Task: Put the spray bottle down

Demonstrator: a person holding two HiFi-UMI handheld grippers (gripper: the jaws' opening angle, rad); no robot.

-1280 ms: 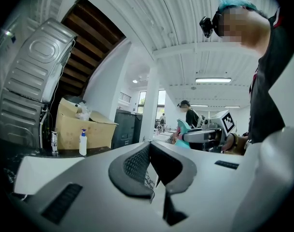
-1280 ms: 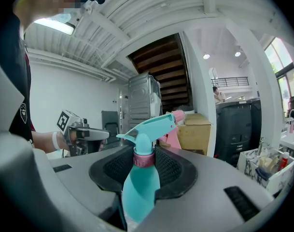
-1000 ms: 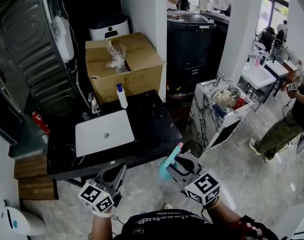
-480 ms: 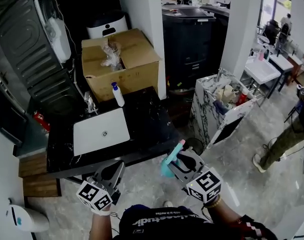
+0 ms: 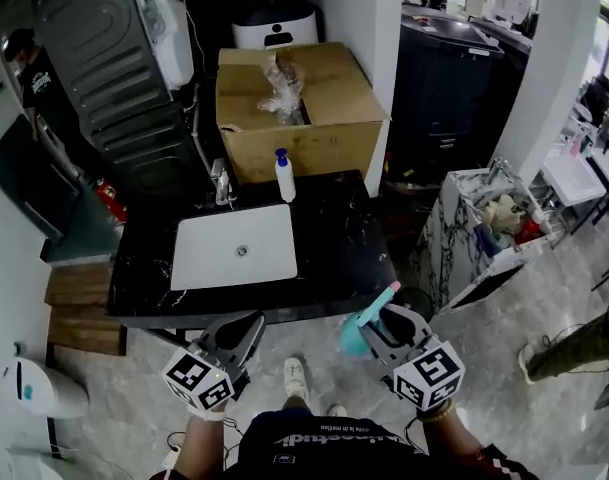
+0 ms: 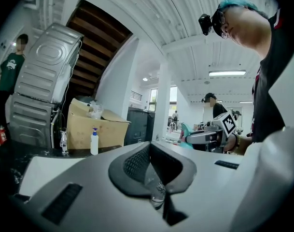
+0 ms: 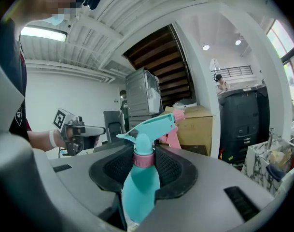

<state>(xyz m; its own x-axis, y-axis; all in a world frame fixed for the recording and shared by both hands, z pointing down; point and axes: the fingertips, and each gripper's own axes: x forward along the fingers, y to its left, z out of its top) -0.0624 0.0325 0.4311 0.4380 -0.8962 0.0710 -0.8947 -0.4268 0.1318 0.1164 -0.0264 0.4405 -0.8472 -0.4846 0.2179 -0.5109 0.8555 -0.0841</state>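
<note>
Clamping a teal spray bottle (image 7: 141,183), the right gripper (image 5: 377,318) hovers before a black counter (image 5: 339,253) with a white sink (image 5: 234,250) and a cardboard box (image 5: 314,138); the left gripper (image 5: 248,325) is closed on nothing.

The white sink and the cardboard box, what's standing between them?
In the head view, a white pump bottle and a faucet stand there.

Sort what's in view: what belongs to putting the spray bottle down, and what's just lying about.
For the job: teal spray bottle; right gripper clamped on it; black countertop, the likely landing spot.

Lying about: cardboard box; white pump bottle; white sink.
</note>
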